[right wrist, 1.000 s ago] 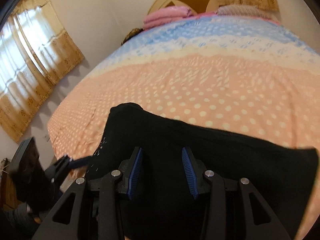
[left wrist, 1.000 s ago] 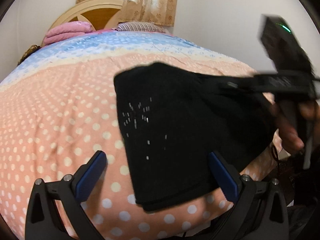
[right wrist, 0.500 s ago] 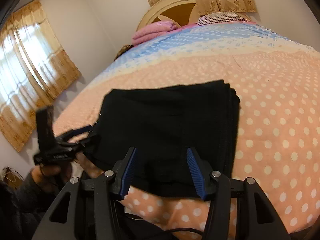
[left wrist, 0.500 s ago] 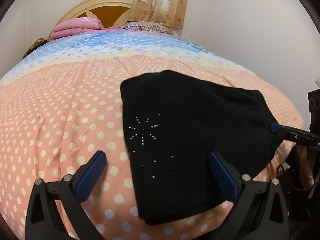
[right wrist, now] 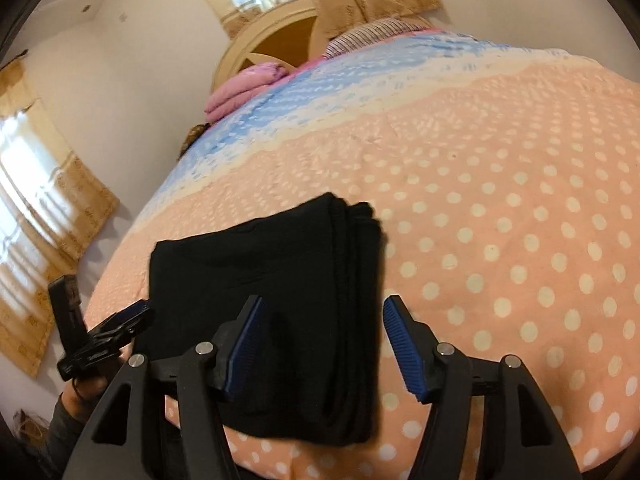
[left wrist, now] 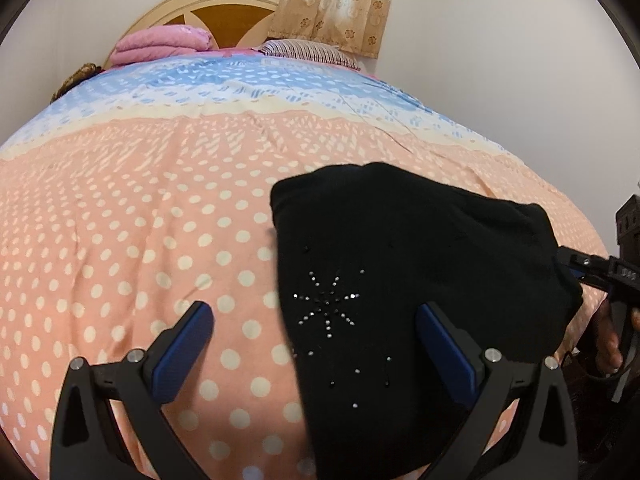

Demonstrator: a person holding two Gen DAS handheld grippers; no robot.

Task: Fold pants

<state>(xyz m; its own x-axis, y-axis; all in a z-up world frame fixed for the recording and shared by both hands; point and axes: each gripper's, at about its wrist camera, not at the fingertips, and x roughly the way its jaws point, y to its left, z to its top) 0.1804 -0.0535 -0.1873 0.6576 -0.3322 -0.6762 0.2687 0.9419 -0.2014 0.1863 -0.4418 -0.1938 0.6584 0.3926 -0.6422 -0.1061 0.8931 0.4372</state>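
The black pants (left wrist: 400, 280) lie folded into a compact stack near the front edge of the bed, with a rhinestone star pattern on top. In the right wrist view the pants (right wrist: 280, 280) show layered folded edges on their right side. My left gripper (left wrist: 316, 340) is open and empty, hovering over the pants' left edge. My right gripper (right wrist: 320, 340) is open and empty, above the near end of the stack. Each gripper shows in the other's view, the right (left wrist: 592, 268) and the left (right wrist: 120, 328), at the pants' sides.
The bed (left wrist: 140, 220) has a peach polka-dot cover turning blue toward the headboard (left wrist: 224, 20). A folded pink blanket (left wrist: 160, 44) and a striped pillow (left wrist: 304, 50) lie at the head. Curtained windows and white walls surround the bed.
My right gripper let go of the pants, opened wider and drew back toward the bed's front edge. The pants settled flat on the bed. My left gripper stayed open.
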